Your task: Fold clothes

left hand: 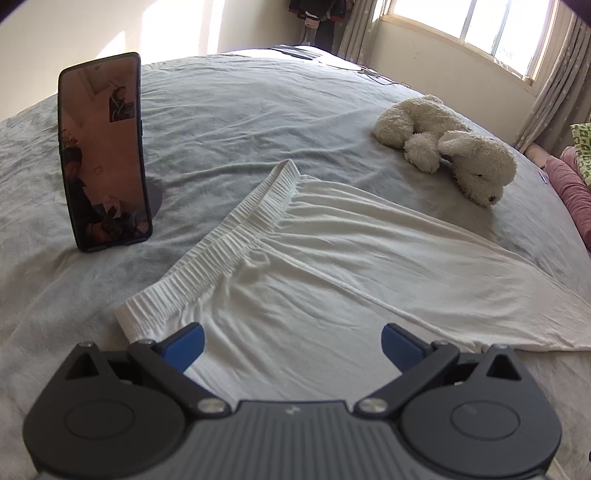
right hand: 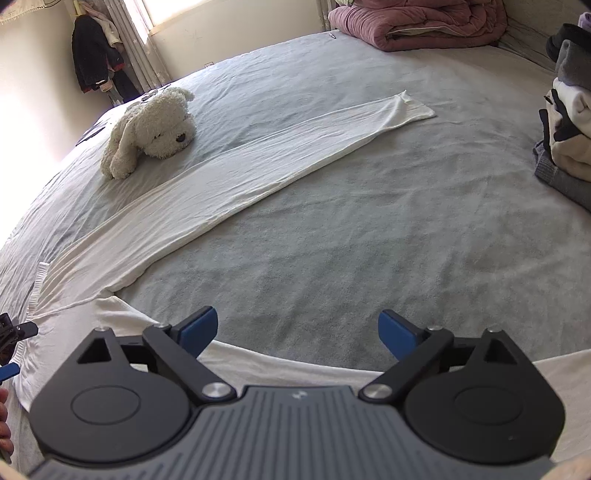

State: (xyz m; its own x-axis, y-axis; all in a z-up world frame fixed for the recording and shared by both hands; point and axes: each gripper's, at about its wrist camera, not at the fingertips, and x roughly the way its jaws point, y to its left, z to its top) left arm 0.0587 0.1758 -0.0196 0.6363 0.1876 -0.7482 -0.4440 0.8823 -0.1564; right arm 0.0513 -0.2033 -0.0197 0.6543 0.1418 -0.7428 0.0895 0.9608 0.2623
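Thin, creased white cloth trousers (left hand: 332,266) lie beside a shaggy plush dog (left hand: 454,147) on the matt, napped grey bedspread (left hand: 221,122).

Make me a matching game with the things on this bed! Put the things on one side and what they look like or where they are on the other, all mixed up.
Things:
1. phone
2. toy dog
3. white pants
4. pink blanket

Descriptions:
A. spread out flat across the bed
B. folded up at the far edge of the bed
C. standing upright
D. fluffy and white, lying on its side

Pairs: 1-C, 2-D, 3-A, 4-B
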